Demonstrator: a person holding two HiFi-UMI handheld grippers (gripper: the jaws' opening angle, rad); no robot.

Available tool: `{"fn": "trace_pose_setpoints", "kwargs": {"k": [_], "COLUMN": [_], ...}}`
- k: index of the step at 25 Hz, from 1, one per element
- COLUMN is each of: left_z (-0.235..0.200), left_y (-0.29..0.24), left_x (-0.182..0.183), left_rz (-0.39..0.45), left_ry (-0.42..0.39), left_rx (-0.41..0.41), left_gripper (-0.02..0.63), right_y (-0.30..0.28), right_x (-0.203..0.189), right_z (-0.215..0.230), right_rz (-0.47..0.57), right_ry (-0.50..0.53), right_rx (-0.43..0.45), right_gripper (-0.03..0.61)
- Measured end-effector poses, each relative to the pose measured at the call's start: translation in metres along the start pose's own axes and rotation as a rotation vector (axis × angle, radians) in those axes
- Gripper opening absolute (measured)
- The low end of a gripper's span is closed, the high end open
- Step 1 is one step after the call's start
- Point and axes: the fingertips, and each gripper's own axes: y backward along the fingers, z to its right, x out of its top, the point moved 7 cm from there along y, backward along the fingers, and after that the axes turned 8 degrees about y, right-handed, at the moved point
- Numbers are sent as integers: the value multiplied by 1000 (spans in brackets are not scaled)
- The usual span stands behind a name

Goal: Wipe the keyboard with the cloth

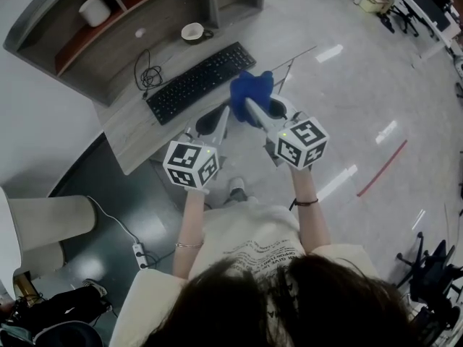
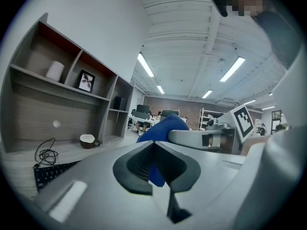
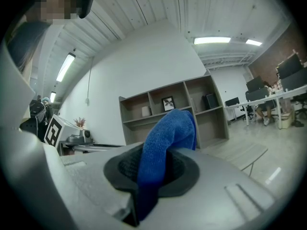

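Cloth (image 3: 164,137) in right claw (image 3: 156,166); keyboard (image 1: 201,82) overhead.

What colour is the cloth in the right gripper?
The cloth is blue, clearest in the right gripper view.

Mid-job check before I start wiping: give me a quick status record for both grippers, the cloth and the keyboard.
keyboard: black, flat on the desk
right gripper: shut on the cloth
left gripper: fingers close together, blue showing in their gap; grip unclear
cloth position: bunched, held up by the keyboard's right end, apparently off the keys
nearby: cup and coiled cable behind the keyboard
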Motion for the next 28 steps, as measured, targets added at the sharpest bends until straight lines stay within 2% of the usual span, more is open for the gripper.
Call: {"fn": "trace_pose_setpoints", "kwargs": {"k": [17, 28], "left_z": [-28, -35], "left_y": [-15, -32], "left_x": [-1, 1], "left_rz": [-22, -25], "left_ry": [8, 29], "left_rx": [-70, -40], "left_gripper": [2, 2], "right_y": [-15, -30], "right_x": [-14, -11], "right_z": [9, 29], "right_rz": [-3, -23], "right_ry": [-28, -22], "right_rx": [-80, -40], "right_gripper": [58, 58]}}
